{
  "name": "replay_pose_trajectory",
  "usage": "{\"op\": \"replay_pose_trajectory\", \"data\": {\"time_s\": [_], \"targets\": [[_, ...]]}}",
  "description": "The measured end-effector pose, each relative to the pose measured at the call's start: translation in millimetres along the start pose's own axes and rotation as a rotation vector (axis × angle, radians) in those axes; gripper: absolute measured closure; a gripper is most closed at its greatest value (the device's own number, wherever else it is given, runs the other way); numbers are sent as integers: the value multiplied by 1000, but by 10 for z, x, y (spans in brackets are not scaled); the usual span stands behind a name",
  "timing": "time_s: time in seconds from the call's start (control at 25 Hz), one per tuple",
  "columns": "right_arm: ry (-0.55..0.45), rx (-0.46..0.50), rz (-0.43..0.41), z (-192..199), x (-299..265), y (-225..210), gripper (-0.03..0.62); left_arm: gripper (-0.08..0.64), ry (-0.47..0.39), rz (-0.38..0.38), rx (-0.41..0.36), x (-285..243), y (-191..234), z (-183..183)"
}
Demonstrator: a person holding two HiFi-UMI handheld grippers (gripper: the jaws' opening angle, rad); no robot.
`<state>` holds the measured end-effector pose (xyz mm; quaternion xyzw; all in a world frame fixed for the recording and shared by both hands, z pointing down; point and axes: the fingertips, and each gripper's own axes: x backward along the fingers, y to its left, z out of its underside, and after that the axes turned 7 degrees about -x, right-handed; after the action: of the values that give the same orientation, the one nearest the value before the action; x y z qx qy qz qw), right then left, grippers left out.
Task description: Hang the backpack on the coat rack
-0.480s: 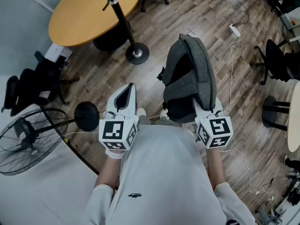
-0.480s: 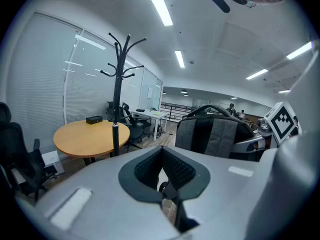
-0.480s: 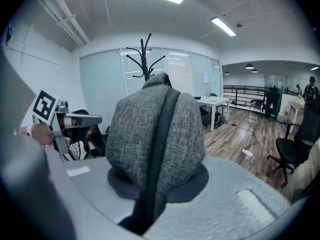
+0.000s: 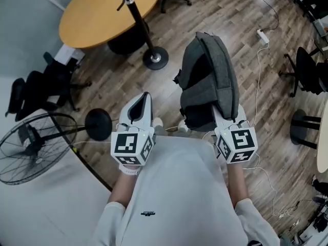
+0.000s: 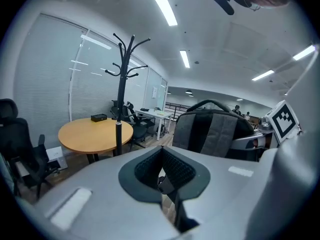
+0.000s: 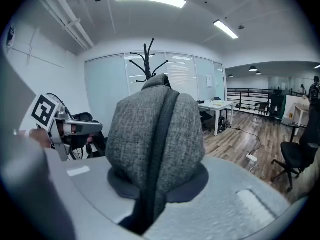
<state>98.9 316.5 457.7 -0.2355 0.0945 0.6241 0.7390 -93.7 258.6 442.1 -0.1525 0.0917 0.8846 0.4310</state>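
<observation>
The right hand-held gripper [image 4: 221, 116] is clamped on the backpack [image 4: 210, 70]. In the right gripper view its jaws [image 6: 150, 196] pinch the grey fabric and a dark strip running down it, and the bag rises from them to fill the middle of the view. The left hand-held gripper [image 4: 140, 102] holds nothing. In the left gripper view its jaws [image 5: 167, 186] seem to meet, with only wood floor [image 4: 123, 81] showing past the tips. From the left gripper view the backpack [image 5: 215, 131] shows to the right, upright, with its top handle arched above it.

Ahead and to the left stands the coat rack [image 4: 136, 17], its round base on the floor just beside a round yellow counter [image 4: 97, 14]. The backpack hangs on none of its hooks [image 5: 125, 54]. A fan [image 4: 31, 147] stands at far left.
</observation>
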Motion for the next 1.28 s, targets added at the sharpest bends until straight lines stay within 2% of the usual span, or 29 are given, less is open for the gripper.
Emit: {"op": "replay_pose_trajectory", "data": {"time_s": [0.32, 0.6, 0.84, 1.16, 1.28], "targets": [[-19, -13, -16, 123, 155, -142, 528, 543, 13, -17, -12, -75, -211, 48], [-13, -35, -13, 89, 102, -195, 528, 543, 21, -8, -23, -145, -225, -83], [-17, -26, -8, -72, -112, -180, 528, 543, -19, 19, -5, -381, -58, -158], [-7, -38, 1, -447, -650, -126, 528, 543, -32, 35, 19, -773, 414, -352], [5, -49, 5, -605, -940, -139, 528, 543, -27, 44, 51, -970, 625, -396]]}}
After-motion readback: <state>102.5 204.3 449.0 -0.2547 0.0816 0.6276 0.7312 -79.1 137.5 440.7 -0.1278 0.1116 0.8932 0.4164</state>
